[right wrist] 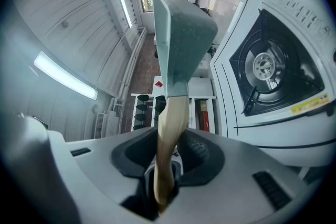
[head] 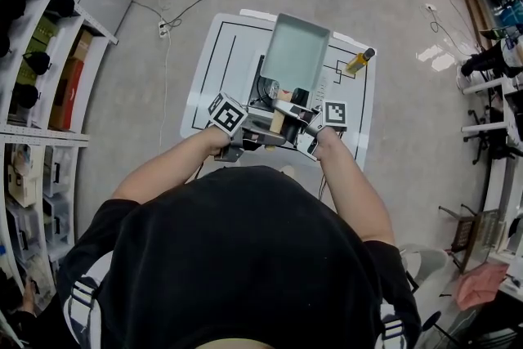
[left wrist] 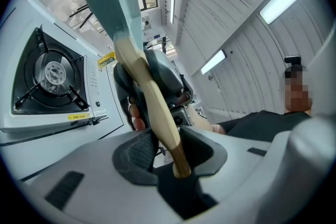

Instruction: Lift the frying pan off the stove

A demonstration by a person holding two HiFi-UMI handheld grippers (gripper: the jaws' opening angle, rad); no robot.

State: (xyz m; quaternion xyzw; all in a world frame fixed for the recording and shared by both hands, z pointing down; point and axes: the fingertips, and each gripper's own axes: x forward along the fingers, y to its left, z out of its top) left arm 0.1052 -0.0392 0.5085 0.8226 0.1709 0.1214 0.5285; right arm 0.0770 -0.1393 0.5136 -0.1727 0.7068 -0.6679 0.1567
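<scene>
Fingers [left wrist: 137, 152] of the left gripper [left wrist: 168, 149] are clenched on the wooden handle [left wrist: 152, 102] of the frying pan [left wrist: 118, 2]. The right gripper [right wrist: 168, 160] has its fingers [right wrist: 197, 152] squeezed on the same handle [right wrist: 170, 134], just beside the left one. Both grippers meet in front of the person's chest, the left gripper [head: 245, 135] on one side and the right gripper [head: 294, 125] on the other.

The frying pan [head: 294, 53] is a square, pale green one. It is up in the air over the stove [head: 263, 87] and does not touch it. Inside the pan only smooth green metal shows.

The stove [right wrist: 273, 71] is white with a black burner ring, and it sits on a white desk [head: 221, 53] with black lines drawn on it. A small yellow and black thing [head: 359, 60] lies near the desk's far corner.

The floor [head: 147, 110] is grey, with a thin cable [head: 188, 4] across it. Shelves [head: 49, 78] with boxes stand on the left.
</scene>
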